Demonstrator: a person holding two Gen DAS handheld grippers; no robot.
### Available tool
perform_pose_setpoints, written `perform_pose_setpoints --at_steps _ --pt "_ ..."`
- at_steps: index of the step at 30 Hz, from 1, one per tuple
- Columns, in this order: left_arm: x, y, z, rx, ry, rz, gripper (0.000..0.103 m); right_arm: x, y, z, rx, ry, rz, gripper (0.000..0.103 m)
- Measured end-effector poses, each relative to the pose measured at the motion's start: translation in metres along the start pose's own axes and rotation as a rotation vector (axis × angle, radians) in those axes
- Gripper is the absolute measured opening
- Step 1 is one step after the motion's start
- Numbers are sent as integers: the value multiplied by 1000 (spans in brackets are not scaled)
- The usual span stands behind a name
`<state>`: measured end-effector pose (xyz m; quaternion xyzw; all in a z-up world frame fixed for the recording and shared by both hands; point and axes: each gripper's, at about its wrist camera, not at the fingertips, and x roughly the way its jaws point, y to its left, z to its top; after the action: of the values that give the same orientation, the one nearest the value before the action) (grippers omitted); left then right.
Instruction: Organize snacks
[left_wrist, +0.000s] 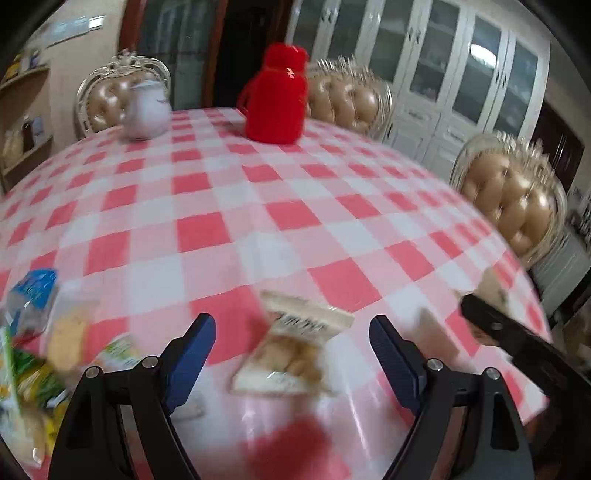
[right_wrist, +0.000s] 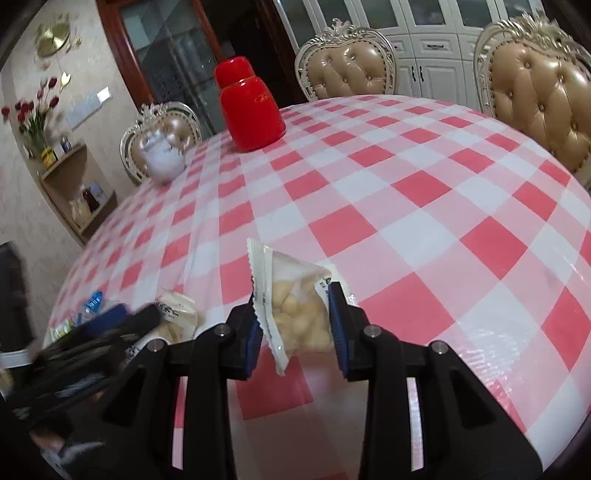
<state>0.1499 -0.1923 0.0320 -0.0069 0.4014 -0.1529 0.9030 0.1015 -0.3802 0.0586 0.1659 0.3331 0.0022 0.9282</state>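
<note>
My right gripper (right_wrist: 295, 319) is shut on a clear snack packet (right_wrist: 299, 314) of pale round puffs, held a little above the red-and-white checked tablecloth (right_wrist: 424, 206). My left gripper (left_wrist: 293, 326) is open above the cloth. A blurred packet of beige snacks (left_wrist: 291, 350) lies on the cloth below and between its blue pads (left_wrist: 192, 354), untouched. More packets, blue (left_wrist: 33, 295), yellow and green (left_wrist: 33, 376), are heaped at the left. The left wrist view catches the right gripper as a black blur (left_wrist: 498, 328) at the right edge. The left gripper is a dark smear (right_wrist: 92, 339) in the right wrist view.
A red lidded jar (right_wrist: 251, 107) and a white teapot (right_wrist: 162, 158) stand at the far side of the table. Padded beige chairs (right_wrist: 543, 96) ring the table. The table's edge (left_wrist: 532, 325) curves close on the right. White cabinets stand behind.
</note>
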Motion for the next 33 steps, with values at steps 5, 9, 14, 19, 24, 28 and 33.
perform_pose_setpoints --at_steps 5,9,14,19,24,28,33 --pt "33 -18 -4 102 74 102 84 0 4 1 1 0 21 36" --pt "30 -13 -11 126 85 85 43 -3 8 -1 -19 -7 23 36" --pt "16 -4 -17 119 56 66 40 -1 5 -4 -15 -14 18 36" --pt "-10 18 -23 42 24 50 40 7 8 -9 -24 16 41 36" --pt "-45 43 -38 -43 -25 69 40 4 16 -13 -46 19 88 36" --pt "-80 62 -51 -97 -83 81 40 3 35 -22 -82 53 142 36" --pt "-106 81 -75 -142 -109 103 40 2 75 -45 -155 95 203 36"
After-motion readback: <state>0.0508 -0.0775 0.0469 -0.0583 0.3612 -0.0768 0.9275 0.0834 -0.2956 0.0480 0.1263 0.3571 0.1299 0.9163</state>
